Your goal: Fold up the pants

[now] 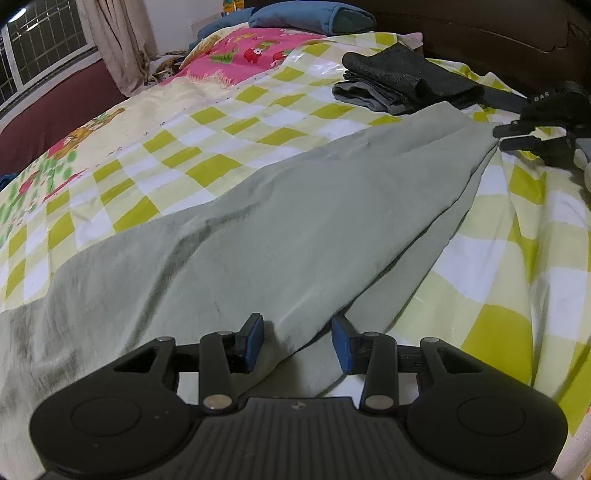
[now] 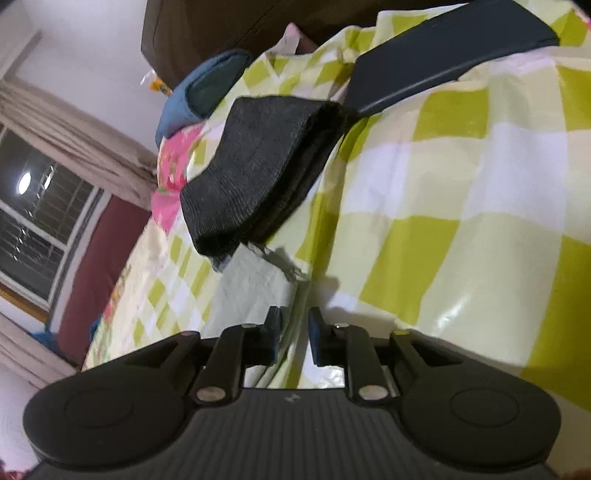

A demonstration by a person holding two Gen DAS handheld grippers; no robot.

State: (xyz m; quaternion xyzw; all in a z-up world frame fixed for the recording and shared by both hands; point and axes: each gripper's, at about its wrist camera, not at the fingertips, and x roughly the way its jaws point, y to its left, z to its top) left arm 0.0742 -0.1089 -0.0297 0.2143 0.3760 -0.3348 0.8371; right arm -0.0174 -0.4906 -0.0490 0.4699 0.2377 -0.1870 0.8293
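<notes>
Pale grey-green pants (image 1: 295, 221) lie stretched across a bed with a yellow-green checked cover (image 1: 207, 122). My left gripper (image 1: 298, 343) is open, its blue pads on either side of a raised fold of the pants. My right gripper (image 2: 293, 338) is partly open around the pants' far edge (image 2: 255, 280). It shows in the left wrist view (image 1: 517, 134) at the far end of the pants, its fingers close together at the cloth's corner.
A stack of folded dark clothes (image 1: 399, 81) (image 2: 258, 173) lies beyond the pants. A dark flat object (image 2: 450, 51) lies behind it. Blue pillows (image 1: 314, 16) and a pink printed sheet (image 1: 243, 48) are at the head. A window (image 1: 40, 48) is on the left.
</notes>
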